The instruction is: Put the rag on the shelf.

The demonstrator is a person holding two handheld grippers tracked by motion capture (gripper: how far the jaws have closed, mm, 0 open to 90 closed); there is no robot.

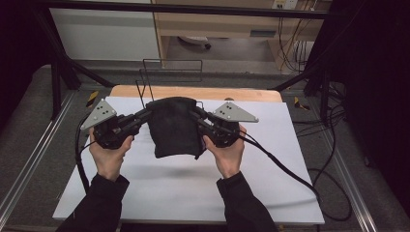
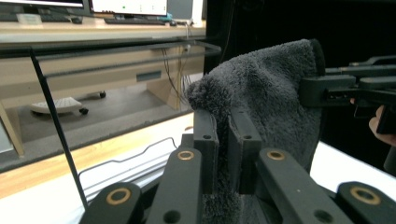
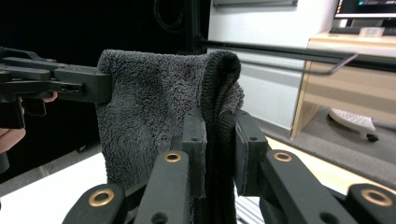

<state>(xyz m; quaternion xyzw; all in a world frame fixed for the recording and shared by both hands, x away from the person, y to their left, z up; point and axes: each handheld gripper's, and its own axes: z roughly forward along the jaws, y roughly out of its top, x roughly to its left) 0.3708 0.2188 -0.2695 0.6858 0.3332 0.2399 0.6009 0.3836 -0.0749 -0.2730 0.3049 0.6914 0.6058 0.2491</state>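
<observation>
- towel [image 1: 173, 128], dark grey and fluffy, hangs in the air between the two grippers, above the white table sheet [image 1: 183, 183]; its lower end is cut off in both gripper views.
- left gripper [image 2: 223, 154] has its jaws closed on one upper corner of the towel, the cloth bunched between them.
- right gripper [image 3: 219, 154] clamps the other upper corner, a folded hem running up between its jaws.
- wire rack [image 1: 171, 72] stands just behind the towel, its lower part hidden by the cloth.
</observation>
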